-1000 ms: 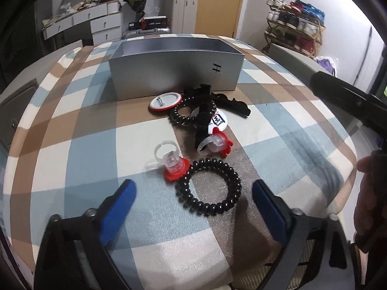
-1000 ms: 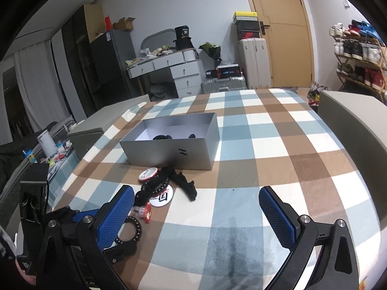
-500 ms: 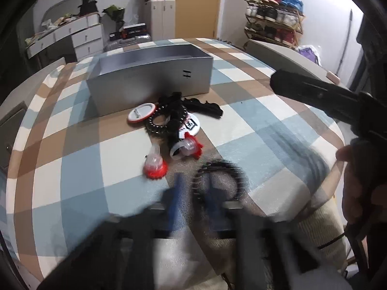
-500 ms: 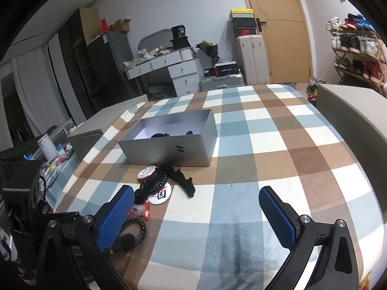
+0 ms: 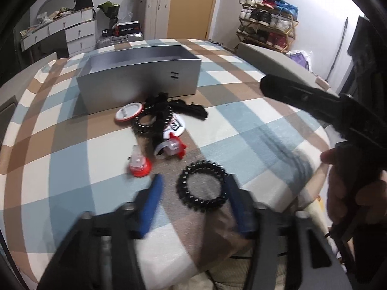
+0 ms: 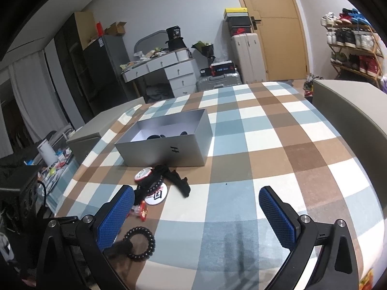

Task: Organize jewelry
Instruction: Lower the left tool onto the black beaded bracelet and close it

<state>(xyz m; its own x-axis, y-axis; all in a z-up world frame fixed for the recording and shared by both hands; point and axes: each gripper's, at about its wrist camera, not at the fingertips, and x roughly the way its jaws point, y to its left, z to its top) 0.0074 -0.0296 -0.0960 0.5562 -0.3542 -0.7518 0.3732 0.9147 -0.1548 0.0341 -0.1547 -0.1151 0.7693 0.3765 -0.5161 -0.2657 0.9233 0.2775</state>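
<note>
Black coil bracelet [image 5: 202, 189]: lies flat on the checked tablecloth [image 5: 241, 118] at the near edge, between the blue pads of the left gripper [image 5: 193, 200], which straddles it with fingers spread and apparently not yet touching the ring. Right gripper [image 6: 196, 212]: fingers wide apart, holding nothing, hovering over bare cloth to the right of the pile. Grey box [image 5: 140, 82]: open-topped, at the far side, a few dark pieces already inside in the right wrist view. Remaining loose items, between bracelet and box: red-based ring holder [image 5: 139, 165] just left of the bracelet, a second one on its side [image 5: 172, 146], a beaded bracelet [image 5: 151, 120], a red-rimmed badge [image 5: 128, 112], a white printed badge [image 5: 174, 128], a black strap-like piece [image 5: 191, 107]. Step in hand, as judged: grasp the coil bracelet. Handling note: lower the pads to the cloth, close across the ring's width so both sides of the coil are pinched, keep clear of the red holder on the left, lift straight before carrying to the box.
</note>
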